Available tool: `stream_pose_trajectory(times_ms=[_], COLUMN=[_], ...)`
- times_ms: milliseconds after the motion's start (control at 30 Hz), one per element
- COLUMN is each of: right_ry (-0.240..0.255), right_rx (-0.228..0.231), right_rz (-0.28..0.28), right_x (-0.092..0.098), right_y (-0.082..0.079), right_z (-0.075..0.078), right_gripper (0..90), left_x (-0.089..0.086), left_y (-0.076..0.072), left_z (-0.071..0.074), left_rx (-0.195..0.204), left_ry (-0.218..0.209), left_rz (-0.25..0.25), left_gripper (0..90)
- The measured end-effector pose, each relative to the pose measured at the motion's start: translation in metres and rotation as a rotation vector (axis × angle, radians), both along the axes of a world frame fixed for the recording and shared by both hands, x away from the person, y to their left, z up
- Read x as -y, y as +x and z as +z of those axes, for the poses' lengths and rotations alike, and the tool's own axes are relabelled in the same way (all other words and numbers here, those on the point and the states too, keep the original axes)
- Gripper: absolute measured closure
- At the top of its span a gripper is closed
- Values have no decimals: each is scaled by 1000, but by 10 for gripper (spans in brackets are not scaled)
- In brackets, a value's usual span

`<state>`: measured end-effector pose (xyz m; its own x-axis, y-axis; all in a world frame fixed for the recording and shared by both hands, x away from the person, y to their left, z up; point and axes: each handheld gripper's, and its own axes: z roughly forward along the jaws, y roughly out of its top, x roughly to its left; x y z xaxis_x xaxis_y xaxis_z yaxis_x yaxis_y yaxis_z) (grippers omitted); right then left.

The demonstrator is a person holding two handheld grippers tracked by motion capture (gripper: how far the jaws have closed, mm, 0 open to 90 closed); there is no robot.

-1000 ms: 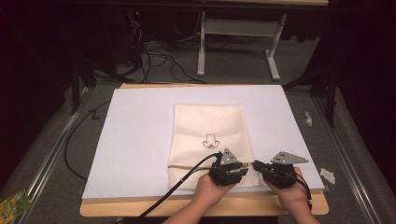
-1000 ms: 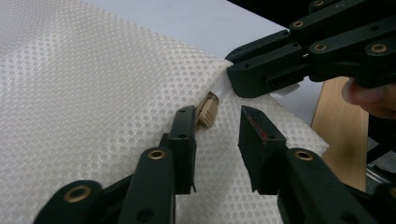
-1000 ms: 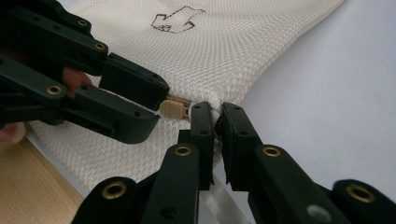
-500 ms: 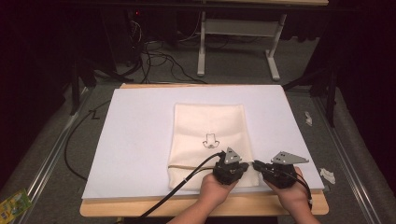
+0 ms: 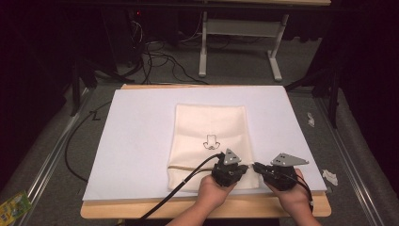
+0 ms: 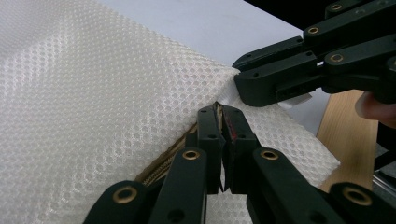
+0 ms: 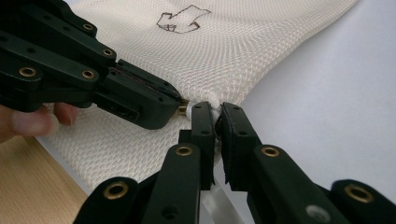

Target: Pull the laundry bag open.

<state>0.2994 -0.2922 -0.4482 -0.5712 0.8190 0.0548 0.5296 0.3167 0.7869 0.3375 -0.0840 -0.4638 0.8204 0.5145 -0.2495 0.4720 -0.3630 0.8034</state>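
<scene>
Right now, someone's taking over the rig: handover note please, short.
Left gripper: shut on the zipper of the mesh bag, at the bag's near right corner.
Right gripper: shut on that corner's mesh edge, jaws facing the left gripper's, tips nearly touching.
The bag lies flat on the white sheet, small printed mark up.
Done: both grips set at the zipper end.
Left: probably pull the zipper along the near edge while the right gripper holds the corner. How far it is open cannot be told.

A cream mesh bag [image 5: 209,141] lay on a white sheet [image 5: 136,141]; the left gripper [image 5: 240,168] and right gripper [image 5: 258,167] met at its near right corner.
</scene>
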Motion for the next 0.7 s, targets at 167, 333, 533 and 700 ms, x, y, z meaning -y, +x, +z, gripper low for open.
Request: stream_pose_trajectory(times_ms=[167, 333, 533, 700], right_ry=[-6, 31, 5, 5], right_rx=[12, -3, 8, 5], right_rz=[-27, -63, -20, -98], right_x=[4, 21, 5, 18], right_y=[1, 3, 1, 3], right_z=[2, 0, 2, 3], right_gripper=[863, 860, 862, 863], left_x=[-15, -38, -56, -91], left_y=[6, 5, 4, 12], left_z=[-5, -2, -1, -6], left_rx=[-40, -33, -28, -67], left_ry=[0, 20, 45, 33], left_rz=[53, 59, 81, 164], left_gripper=[878, 877, 877, 878])
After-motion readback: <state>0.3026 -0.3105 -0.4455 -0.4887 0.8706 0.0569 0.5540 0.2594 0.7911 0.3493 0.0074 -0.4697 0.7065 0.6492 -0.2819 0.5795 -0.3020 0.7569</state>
